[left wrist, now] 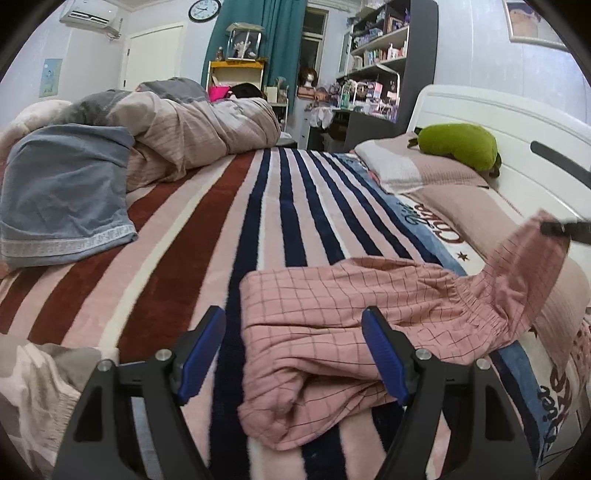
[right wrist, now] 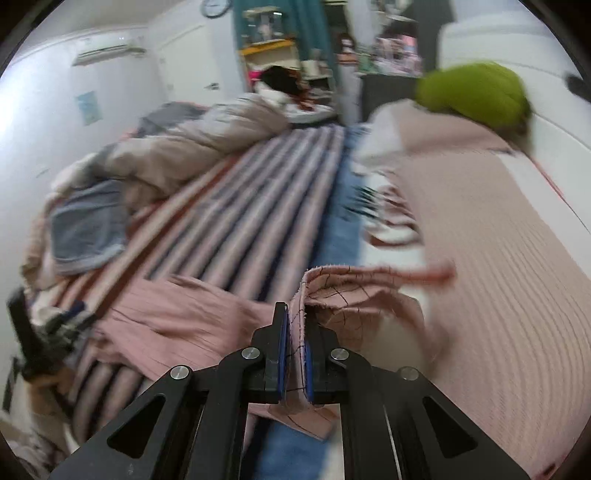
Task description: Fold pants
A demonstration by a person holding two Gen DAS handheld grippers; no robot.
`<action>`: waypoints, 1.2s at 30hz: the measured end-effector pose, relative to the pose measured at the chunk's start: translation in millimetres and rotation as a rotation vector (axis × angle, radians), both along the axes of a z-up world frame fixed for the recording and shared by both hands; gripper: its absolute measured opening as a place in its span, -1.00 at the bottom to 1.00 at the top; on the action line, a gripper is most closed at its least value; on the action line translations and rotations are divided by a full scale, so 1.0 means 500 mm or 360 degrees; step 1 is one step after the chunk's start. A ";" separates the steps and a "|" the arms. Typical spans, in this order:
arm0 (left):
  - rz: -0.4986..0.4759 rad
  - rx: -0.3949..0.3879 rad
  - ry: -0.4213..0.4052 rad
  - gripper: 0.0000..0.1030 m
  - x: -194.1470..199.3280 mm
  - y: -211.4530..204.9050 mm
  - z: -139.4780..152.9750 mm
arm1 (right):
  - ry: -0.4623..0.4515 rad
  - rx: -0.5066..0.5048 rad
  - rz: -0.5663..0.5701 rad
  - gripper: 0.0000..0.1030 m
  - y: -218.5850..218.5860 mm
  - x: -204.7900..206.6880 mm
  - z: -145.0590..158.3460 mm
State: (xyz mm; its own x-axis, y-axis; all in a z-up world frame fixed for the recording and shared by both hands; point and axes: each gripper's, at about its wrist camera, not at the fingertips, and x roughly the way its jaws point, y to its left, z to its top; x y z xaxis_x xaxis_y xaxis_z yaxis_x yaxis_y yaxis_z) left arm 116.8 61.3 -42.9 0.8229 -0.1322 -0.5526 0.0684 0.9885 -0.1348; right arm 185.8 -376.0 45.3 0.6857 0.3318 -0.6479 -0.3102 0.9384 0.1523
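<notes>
My right gripper [right wrist: 294,354] clamps pants [left wrist: 332,325] hem | pants on bed [left wrist: 177,236], long axis 8-to-2 | left gripper [left wrist: 295,354] fingers apart over them | blanket writing unreadable

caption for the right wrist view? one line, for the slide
Right gripper, jaws shut on a fold of the pink checked pants, lifts it above the striped bedspread.

Evenly lit indoor room, soft cool light, no hard shadows; source not visible. Left wrist view sharp from the striped blanket [left wrist: 207,229] to the wall clock [left wrist: 204,9]. Right wrist view heavily motion-smeared: green plush [right wrist: 476,94] and pillow [right wrist: 498,229] streaked, white wall at left blown out. Strong fisheye bending, black vignette at all corners.
</notes>
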 end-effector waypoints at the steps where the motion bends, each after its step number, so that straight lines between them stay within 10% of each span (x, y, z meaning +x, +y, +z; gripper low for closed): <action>1: 0.0002 -0.0004 -0.0007 0.41 -0.004 0.006 0.002 | -0.0009 0.0010 0.0038 -0.96 0.025 0.002 0.012; 12: 0.0077 -0.0016 -0.0043 0.42 -0.050 0.085 0.010 | -0.0017 -0.0109 0.0565 -0.98 0.398 0.025 0.020; 15: 0.0077 -0.0008 -0.0018 0.43 -0.054 0.095 0.000 | 0.0011 -0.0169 0.0521 -0.88 0.396 0.033 -0.007; 19: 0.0053 -0.0024 0.0001 0.43 -0.047 0.091 -0.010 | 0.0076 -0.0333 0.0356 0.00 0.331 0.045 -0.085; 25: 0.0017 -0.0028 0.0001 0.43 -0.041 0.072 -0.014 | 0.0315 -0.0241 0.0369 0.19 0.280 0.043 -0.217; 36: 0.0026 -0.0026 0.0008 0.43 -0.044 0.070 -0.018 | 0.0260 -0.0348 0.0439 0.51 0.370 0.051 -0.282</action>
State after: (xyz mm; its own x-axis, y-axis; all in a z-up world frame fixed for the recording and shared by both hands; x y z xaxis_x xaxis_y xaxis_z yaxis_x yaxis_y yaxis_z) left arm 94.7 96.3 -51.9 0.8221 -0.1278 -0.5548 0.0515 0.9872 -0.1510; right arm 211.1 -190.9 -95.9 0.4717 0.3311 -0.8172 -0.5437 0.8389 0.0261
